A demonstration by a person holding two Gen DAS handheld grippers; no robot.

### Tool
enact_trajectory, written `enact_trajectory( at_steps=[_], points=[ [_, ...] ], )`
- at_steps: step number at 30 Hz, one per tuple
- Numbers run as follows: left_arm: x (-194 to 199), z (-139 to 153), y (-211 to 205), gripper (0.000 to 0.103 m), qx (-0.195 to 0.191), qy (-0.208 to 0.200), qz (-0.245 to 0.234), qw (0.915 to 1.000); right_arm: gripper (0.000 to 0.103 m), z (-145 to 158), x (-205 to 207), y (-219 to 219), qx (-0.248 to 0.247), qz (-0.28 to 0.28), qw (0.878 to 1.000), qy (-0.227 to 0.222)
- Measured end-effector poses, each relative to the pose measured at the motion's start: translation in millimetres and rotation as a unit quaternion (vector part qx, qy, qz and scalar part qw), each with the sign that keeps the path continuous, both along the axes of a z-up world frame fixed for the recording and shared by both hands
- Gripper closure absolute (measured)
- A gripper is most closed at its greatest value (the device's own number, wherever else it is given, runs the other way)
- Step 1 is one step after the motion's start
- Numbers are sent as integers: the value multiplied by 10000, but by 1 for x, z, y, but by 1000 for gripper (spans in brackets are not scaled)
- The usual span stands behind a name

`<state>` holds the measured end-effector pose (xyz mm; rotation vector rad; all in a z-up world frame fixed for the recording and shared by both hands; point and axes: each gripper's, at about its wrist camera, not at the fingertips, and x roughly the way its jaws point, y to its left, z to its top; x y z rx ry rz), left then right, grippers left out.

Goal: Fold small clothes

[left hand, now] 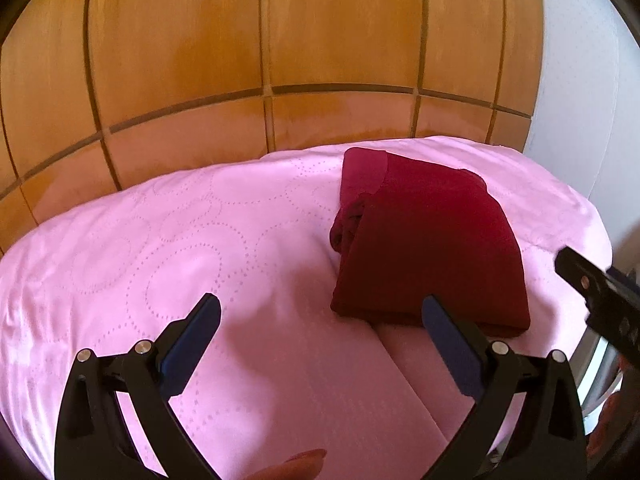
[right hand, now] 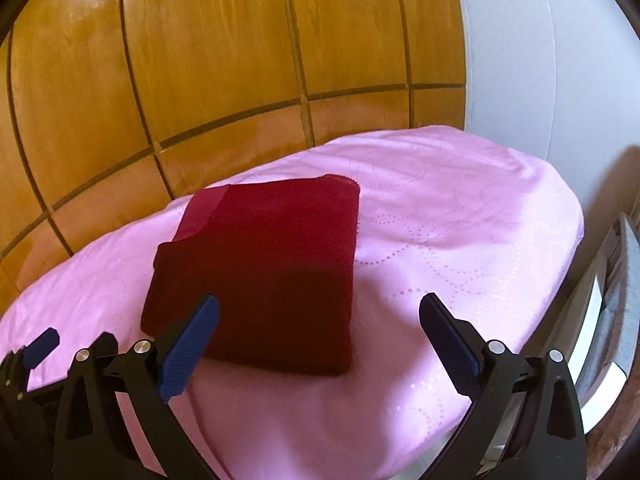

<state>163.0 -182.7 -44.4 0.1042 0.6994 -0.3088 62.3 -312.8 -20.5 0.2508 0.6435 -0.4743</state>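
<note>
A dark red garment (left hand: 428, 236) lies folded into a thick rectangle on the pink quilted bed cover (left hand: 160, 248). My left gripper (left hand: 320, 312) hangs open just in front of the garment's near edge, nothing between its blue pads. In the right wrist view the same garment (right hand: 264, 264) sits left of centre on the bed cover (right hand: 460, 240). My right gripper (right hand: 320, 312) is open above the garment's near right corner, with no pad touching it. The right gripper's black finger (left hand: 600, 292) shows at the right edge of the left wrist view. The left gripper's blue fingertip (right hand: 40, 346) appears at the lower left of the right wrist view.
A glossy wooden panelled wall (left hand: 256, 60) rises right behind the bed. A white wall (right hand: 540, 60) stands at the right. The bed's right edge drops off beside a grey and white piece of furniture (right hand: 616, 288). A fingertip (left hand: 296, 466) shows at the bottom edge.
</note>
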Motion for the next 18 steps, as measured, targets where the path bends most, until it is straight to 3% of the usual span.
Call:
enact_trajectory(
  at_steps=[18],
  points=[
    [-13, 7, 8, 2, 62, -24, 77, 9999, 4, -10, -18, 2, -2, -71, 9999, 119]
  ],
)
